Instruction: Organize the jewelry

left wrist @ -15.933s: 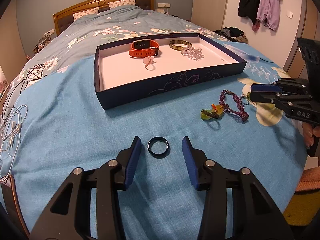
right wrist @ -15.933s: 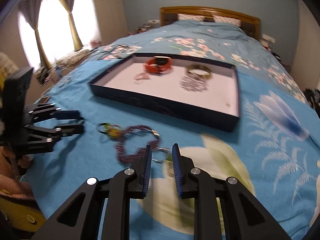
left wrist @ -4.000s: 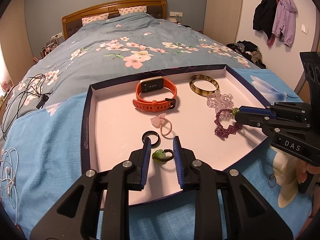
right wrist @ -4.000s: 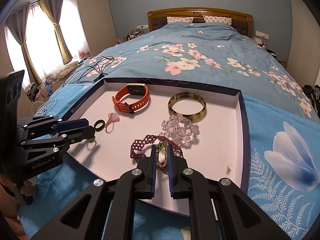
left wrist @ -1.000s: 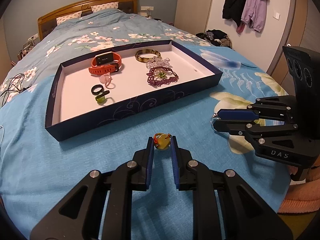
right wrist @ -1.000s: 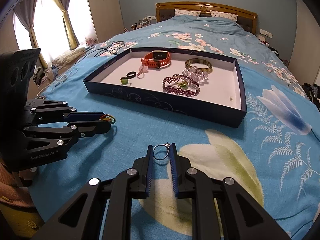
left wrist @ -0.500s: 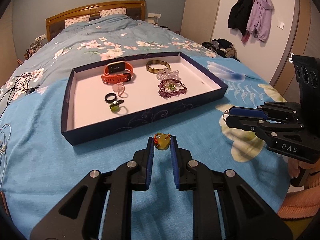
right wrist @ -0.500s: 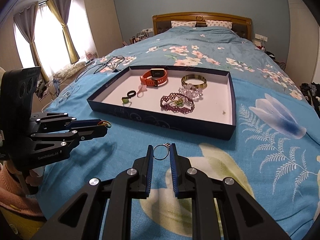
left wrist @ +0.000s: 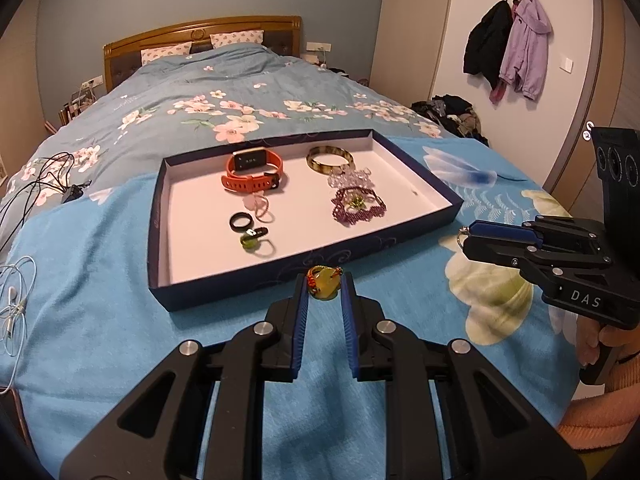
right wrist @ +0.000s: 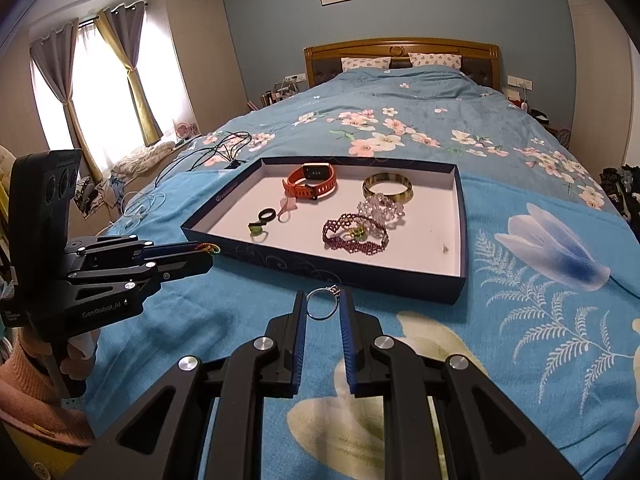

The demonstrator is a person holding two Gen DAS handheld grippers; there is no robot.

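**Inspector A:** Largest first. The bed (right wrist: 400, 128) carries a blue blanket (left wrist: 100, 320), and on that sits the navy tray (left wrist: 256, 284) with a pale floor.

**Inspector B:** Confirmed. Tray contents, by size: orange smartwatch (left wrist: 253, 174) at the rear, tortoiseshell bangle (left wrist: 330, 159) to its right, clear crystal bracelet (left wrist: 350, 178) touching the bangle's near edge, purple beaded bracelet (left wrist: 358, 206) just in front of that. Smaller pieces on the left: pink charm loop (left wrist: 258, 206), black ring (left wrist: 241, 222), green-stone ring (left wrist: 252, 243).

**Inspector A:** Grippers?

**Inspector B:** Left gripper (left wrist: 325, 288) is pressed onto a yellow-stone ring (left wrist: 323, 278) with red-and-green cord, held above the blanket before the tray's near wall. Right gripper (right wrist: 323, 305) pinches a thin silver ring (right wrist: 322, 304), likewise short of the tray.

**Inspector A:** Loose items beyond?

**Inspector B:** White earphones (left wrist: 14, 300) on the blanket's left edge.
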